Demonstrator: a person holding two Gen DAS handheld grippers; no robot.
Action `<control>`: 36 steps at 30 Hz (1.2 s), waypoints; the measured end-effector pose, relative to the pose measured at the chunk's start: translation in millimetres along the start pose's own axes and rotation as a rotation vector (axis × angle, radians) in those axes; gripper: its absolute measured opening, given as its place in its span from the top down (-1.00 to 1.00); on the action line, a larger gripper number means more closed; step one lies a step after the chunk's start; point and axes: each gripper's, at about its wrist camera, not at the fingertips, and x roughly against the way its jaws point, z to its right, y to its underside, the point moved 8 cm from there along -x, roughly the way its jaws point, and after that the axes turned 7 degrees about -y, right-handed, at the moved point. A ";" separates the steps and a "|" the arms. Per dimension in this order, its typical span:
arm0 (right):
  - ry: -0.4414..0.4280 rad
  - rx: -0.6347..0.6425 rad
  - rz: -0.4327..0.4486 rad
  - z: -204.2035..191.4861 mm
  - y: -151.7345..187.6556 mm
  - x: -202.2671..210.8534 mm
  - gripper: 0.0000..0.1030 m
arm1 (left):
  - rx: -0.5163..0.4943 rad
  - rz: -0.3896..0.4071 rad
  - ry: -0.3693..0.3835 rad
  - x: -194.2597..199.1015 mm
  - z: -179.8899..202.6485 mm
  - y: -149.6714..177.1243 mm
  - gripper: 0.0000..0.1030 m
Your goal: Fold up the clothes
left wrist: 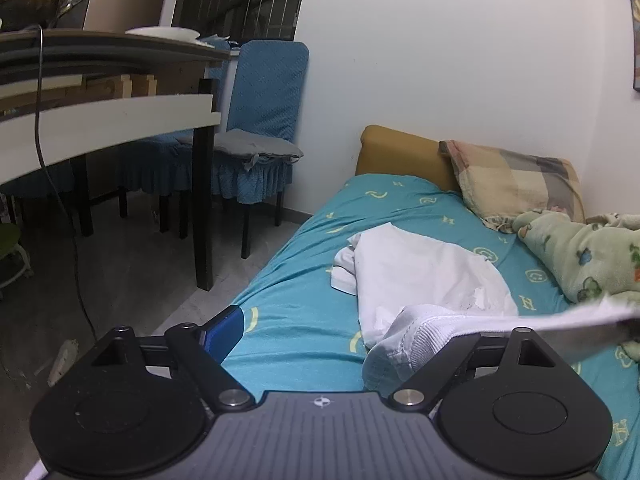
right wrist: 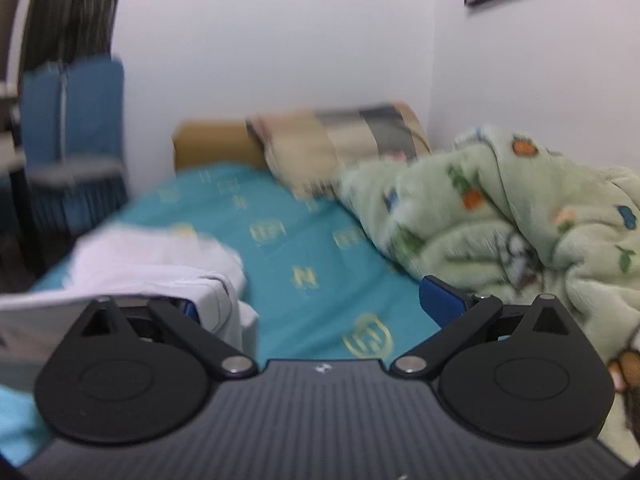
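A white garment (left wrist: 420,280) lies crumpled on the teal bed sheet (left wrist: 304,296). My left gripper (left wrist: 332,344) is open; its blue left finger (left wrist: 224,336) shows, and a ribbed white fold of the garment (left wrist: 424,340) drapes over its right finger, which is hidden. In the right wrist view, blurred by motion, the same white garment (right wrist: 160,268) lies at left. My right gripper (right wrist: 316,312) is open; its blue right finger (right wrist: 440,300) shows, and white cloth covers most of the left finger.
A green fleece blanket (right wrist: 500,232) is heaped on the bed's right side, with a plaid pillow (left wrist: 516,184) and tan headboard (left wrist: 396,156) against the wall. A blue-covered chair (left wrist: 260,128) and a table (left wrist: 108,80) stand left of the bed.
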 end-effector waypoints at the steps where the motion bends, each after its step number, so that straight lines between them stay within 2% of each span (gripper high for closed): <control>1: 0.015 0.016 -0.034 -0.4 7.9 -4.3 -1.00 | 0.003 0.003 -0.001 -1.4 -0.7 1.3 -0.71; 3: 0.044 0.031 -0.053 -0.8 19.0 -3.4 -1.00 | 0.000 0.014 -0.006 -1.2 -0.7 3.6 -0.71; 5: 0.076 0.033 -0.019 -0.2 16.6 8.5 -1.00 | -0.008 0.034 -0.001 2.2 -0.4 2.7 -0.71; 8: 0.097 -0.001 0.082 3.3 -7.2 32.7 -1.00 | 0.003 0.072 0.015 10.6 -1.7 -4.0 -0.71; 10: 0.097 0.049 0.113 4.0 -33.2 45.4 -1.00 | -0.011 0.097 0.027 20.4 -3.6 -17.2 -0.71; 12: 0.079 0.084 0.152 4.3 -70.7 64.8 -1.00 | -0.027 0.137 0.043 37.6 -3.0 -44.7 -0.71; 16: 0.031 0.006 0.251 10.5 -157.9 122.7 -1.00 | 0.035 0.289 0.075 97.5 -2.5 -121.1 -0.71; 20: -0.013 -0.079 0.332 16.8 -228.8 195.1 -1.00 | 0.145 0.391 0.105 174.8 -11.8 -197.5 -0.71; 24: -0.051 -0.073 0.428 14.6 -290.7 275.3 -1.00 | 0.169 0.487 0.087 257.0 -22.8 -268.6 -0.71; 28: -0.070 -0.042 0.543 13.1 -339.1 354.3 -1.00 | 0.177 0.589 0.085 338.0 -37.1 -323.3 -0.71; 31: -0.083 -0.044 0.594 21.0 -367.7 400.8 -1.00 | 0.166 0.647 0.095 386.7 -41.9 -353.7 -0.72; 33: -0.078 -0.036 0.629 26.4 -384.8 419.3 -1.00 | 0.155 0.675 0.102 408.2 -38.0 -370.5 -0.76; 36: -0.031 -0.011 0.648 34.3 -399.8 415.6 -1.00 | 0.118 0.681 0.117 416.8 -19.8 -387.2 -0.78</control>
